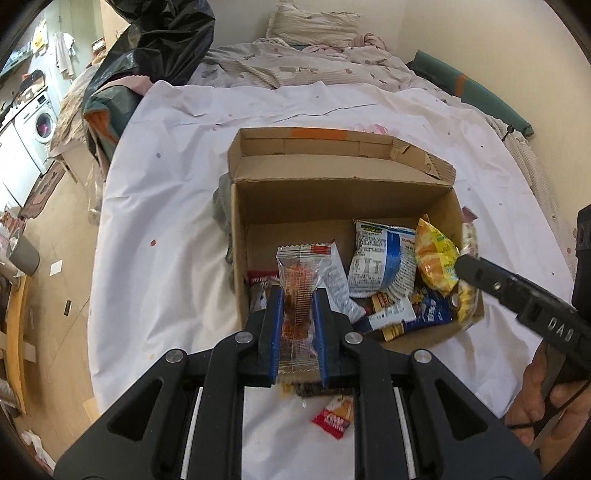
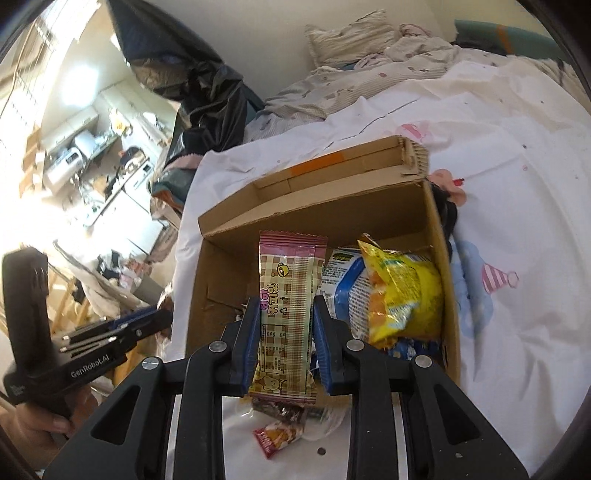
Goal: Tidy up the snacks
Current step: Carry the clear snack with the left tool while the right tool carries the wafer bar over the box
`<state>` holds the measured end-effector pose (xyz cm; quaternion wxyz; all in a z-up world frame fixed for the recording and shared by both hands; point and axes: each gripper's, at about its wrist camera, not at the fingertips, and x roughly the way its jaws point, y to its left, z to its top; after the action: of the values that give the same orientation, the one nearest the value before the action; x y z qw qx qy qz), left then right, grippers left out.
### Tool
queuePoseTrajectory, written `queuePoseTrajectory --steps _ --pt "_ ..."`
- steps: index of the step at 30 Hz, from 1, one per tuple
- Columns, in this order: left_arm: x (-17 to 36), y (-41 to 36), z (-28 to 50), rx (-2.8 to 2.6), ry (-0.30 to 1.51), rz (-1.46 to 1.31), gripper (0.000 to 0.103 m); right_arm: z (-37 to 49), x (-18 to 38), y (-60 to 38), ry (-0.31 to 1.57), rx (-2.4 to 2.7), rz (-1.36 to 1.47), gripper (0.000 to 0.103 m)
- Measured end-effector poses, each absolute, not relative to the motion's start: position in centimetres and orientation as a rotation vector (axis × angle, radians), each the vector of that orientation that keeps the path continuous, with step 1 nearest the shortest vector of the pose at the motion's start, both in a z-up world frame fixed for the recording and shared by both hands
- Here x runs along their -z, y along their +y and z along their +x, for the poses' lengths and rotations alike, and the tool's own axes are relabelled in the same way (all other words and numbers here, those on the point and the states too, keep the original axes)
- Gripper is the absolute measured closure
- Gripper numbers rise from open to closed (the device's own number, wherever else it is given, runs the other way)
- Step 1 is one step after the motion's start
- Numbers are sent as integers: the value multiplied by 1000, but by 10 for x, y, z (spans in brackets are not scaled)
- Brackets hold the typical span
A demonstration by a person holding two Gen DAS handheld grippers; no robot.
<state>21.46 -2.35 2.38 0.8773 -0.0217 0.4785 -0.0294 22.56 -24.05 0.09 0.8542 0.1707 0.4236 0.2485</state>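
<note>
- Left wrist view: a white sheet [image 1: 155,206] printed with small dots covers a bed; a rumpled quilt [image 1: 295,66] and a pillow [image 1: 314,24] lie at the far end against a pale wall.
- An open cardboard box [image 1: 332,199] stands on the sheet, with a yellow bag [image 1: 436,254] and a blue and white packet [image 1: 380,262] piled in its right half.
- Left gripper [image 1: 298,295] is clamped on a clear wrapper with an orange snack [image 1: 301,280], above the box's near edge.
- Right gripper [image 2: 284,302] is clamped on a pink checked bar [image 2: 290,295], above the box.
- A small red packet [image 2: 277,437] lies on the sheet, partly hidden by the gripper.
- Off the bed's left side are a washing machine [image 1: 40,122] and a wooden floor [image 1: 66,229]; a black plastic bag [image 1: 159,40] stands by the bed.
- In the right wrist view the room at left is washed out by glare.
- Print on the packets is too small to read.
</note>
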Motion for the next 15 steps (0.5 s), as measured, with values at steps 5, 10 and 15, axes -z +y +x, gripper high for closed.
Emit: queuePoseTrajectory --steps 5,10,15 --pt "-3 -23 227 63 962 -40 90 236 12 -237 923 -498 352 75" --pt "10 -12 237 45 995 -119 89 240 19 -243 942 -472 348 74" --pt "11 -10 242 37 997 -139 88 244 23 -245 958 -465 371 74"
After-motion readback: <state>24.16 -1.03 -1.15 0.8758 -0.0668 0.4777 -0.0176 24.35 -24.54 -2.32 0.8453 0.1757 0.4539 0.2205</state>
